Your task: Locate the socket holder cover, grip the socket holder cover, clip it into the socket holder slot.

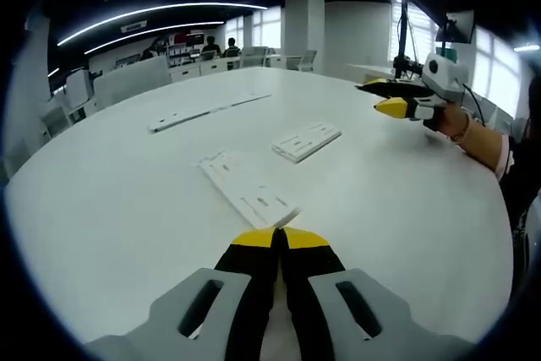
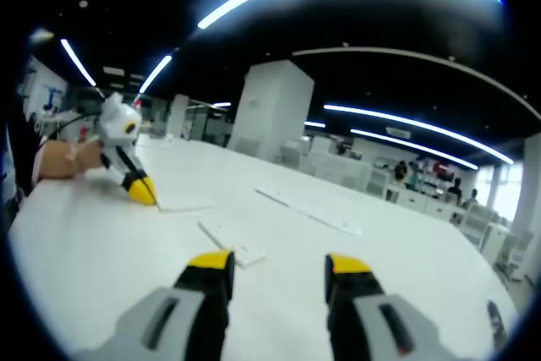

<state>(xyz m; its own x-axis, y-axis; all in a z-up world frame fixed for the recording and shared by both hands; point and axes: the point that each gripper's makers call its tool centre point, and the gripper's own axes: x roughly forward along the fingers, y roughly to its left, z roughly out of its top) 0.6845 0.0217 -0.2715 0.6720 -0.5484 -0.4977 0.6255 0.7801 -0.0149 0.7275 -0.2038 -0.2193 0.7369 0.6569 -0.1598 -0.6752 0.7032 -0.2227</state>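
Observation:
On the white round table point(image 1: 127, 209) a long white slotted plastic piece point(image 1: 249, 188) lies just ahead of my left gripper point(image 1: 279, 238). Its yellow-tipped jaws are shut with nothing between them. A shorter white slotted plate point(image 1: 306, 139) rests a little farther on. A hand holds my right gripper point(image 1: 396, 99) above the table's far right side. In the right gripper view my right gripper point(image 2: 279, 264) is open and empty above the table. The left gripper point(image 2: 139, 188) there has its tip by a flat white piece point(image 2: 182, 203). A second piece point(image 2: 232, 244) lies nearer.
Long white strips point(image 1: 207, 110) lie farther back on the table, seen too as strips point(image 2: 313, 209) in the right gripper view. A sleeve and wrist point(image 1: 490, 137) reach in at the right edge. Desks, chairs and a white pillar point(image 2: 266, 107) stand beyond the table.

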